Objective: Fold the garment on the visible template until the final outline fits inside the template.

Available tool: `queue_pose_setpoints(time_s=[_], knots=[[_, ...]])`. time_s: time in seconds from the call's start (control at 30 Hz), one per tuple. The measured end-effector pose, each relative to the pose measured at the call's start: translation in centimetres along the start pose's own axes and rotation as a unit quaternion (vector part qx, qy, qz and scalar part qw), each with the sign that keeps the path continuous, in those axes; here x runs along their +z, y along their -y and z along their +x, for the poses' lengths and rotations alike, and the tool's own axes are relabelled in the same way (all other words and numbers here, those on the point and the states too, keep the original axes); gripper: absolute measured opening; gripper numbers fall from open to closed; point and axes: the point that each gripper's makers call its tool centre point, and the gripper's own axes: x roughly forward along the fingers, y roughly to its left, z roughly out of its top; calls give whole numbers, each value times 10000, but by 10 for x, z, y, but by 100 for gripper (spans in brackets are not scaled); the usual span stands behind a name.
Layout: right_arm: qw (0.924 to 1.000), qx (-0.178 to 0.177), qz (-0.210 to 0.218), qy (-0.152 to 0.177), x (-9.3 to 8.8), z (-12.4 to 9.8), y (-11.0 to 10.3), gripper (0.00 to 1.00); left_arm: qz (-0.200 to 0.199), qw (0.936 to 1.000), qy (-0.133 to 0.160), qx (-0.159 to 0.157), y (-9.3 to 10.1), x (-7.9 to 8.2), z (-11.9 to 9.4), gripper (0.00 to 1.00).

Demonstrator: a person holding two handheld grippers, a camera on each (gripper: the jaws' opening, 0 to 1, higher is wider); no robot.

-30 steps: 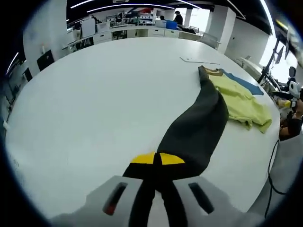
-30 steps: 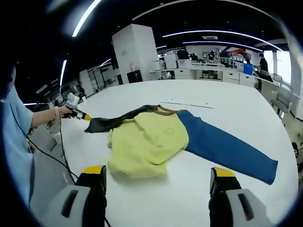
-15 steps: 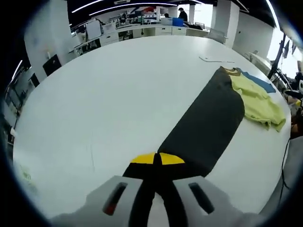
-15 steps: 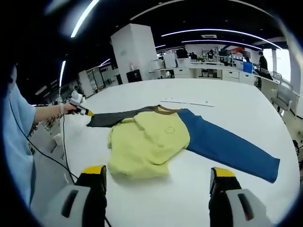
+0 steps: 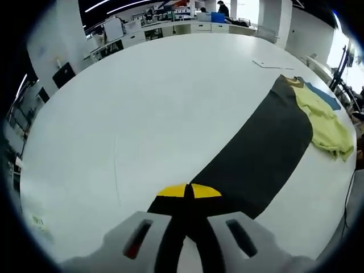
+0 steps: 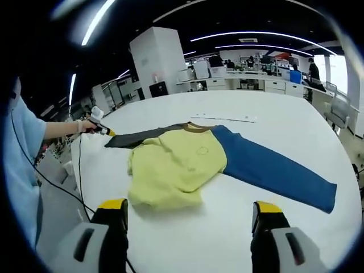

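On table (image 5: 142, 96), left claw (image 5: 189, 191) clamped on dark sleeve (image 5: 256, 153), now stretched flatter; right claw (image 6: 189, 211) open, empty.

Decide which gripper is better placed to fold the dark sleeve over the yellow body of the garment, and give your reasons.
Left. The left gripper is shut on the dark sleeve, stretched flat on the white table. The right gripper is open, short of the yellow body.

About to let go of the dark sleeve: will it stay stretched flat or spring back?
Probably stays: the dark sleeve lies flat on the white table while the left tongs pinch its cuff. It looks limp and light, like the rumpled yellow body, so expect slight slackening at most.
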Motion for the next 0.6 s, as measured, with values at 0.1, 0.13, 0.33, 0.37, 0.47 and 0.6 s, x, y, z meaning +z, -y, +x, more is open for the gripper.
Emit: queue_pose_setpoints(time_s=[0.1,0.13,0.33,0.37,0.47,0.6], knots=[[10000,-3,29,5,-1,0,0,90,-46,10000,-15,77,-3,-1,3,0],[10000,-4,32,-1,-1,0,0,90,-35,10000,-12,68,-4,0,5,0],[10000,-7,55,-33,-4,0,0,90,-16,9998,-20,192,-13,2,13,0],[10000,-6,59,-35,-4,0,-1,90,-5,9998,-25,207,-13,2,14,0],[10000,-7,72,-30,-5,0,-1,90,84,9996,-44,265,-17,4,19,0],[9999,-16,106,-50,-8,0,-1,90,41,9995,-19,316,-22,9,23,0]])
